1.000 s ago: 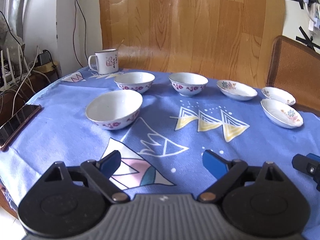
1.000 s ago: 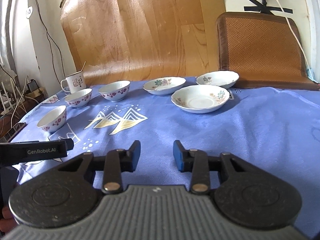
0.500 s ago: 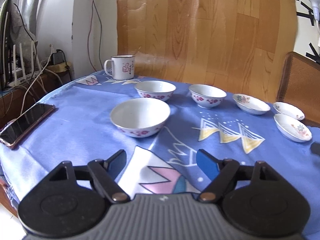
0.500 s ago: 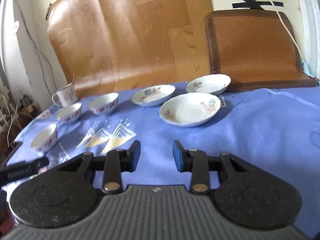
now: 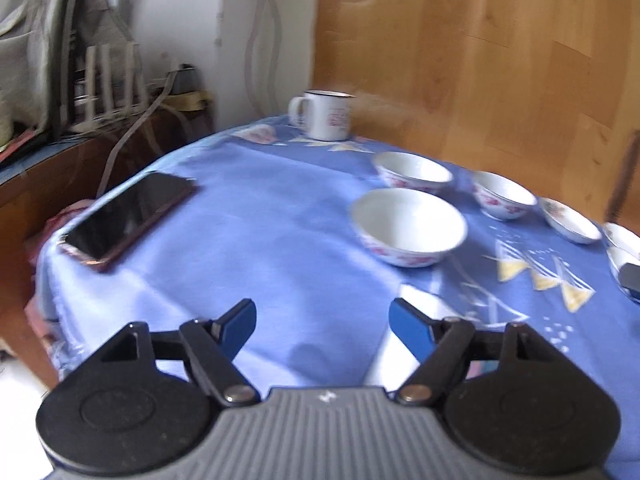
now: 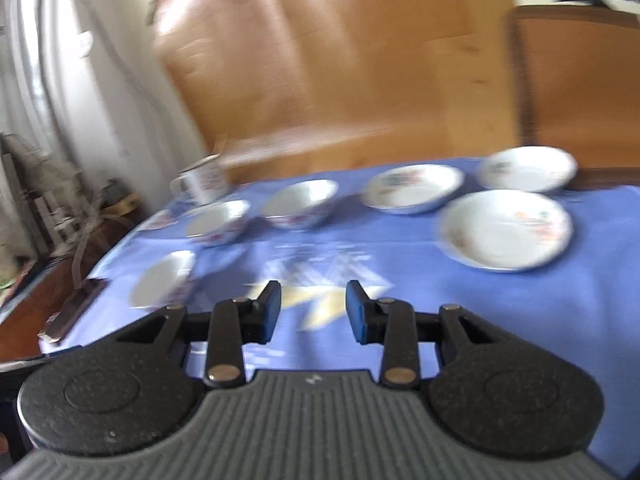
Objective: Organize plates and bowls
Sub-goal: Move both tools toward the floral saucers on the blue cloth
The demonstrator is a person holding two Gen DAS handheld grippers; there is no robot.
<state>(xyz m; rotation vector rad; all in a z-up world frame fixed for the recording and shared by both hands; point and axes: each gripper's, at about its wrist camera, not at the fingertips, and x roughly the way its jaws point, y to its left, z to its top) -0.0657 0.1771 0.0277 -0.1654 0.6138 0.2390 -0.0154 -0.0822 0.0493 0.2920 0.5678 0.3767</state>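
I see matt blue cloth [image 5: 256, 240] covering my table, glossy white glazed bowls [image 5: 408, 226] and plates [image 6: 506, 228], an enamel-looking mug [image 5: 328, 114], a phone's [image 5: 128, 216] shiny dark glass, and grained wood panelling [image 5: 480, 60] behind.

Ahead of you a table under a blue patterned tablecloth [image 5: 256, 232] fills the near scene; a large wood-grain panel [image 5: 480, 60] leans against the white wall [image 5: 244, 40] at the far side; cables hang down that wall; at left, a brown wooden shelf [image 5: 48, 168] holds clutter; at far right, a brown woven chair back [image 6: 580, 88]; daylight is soft.
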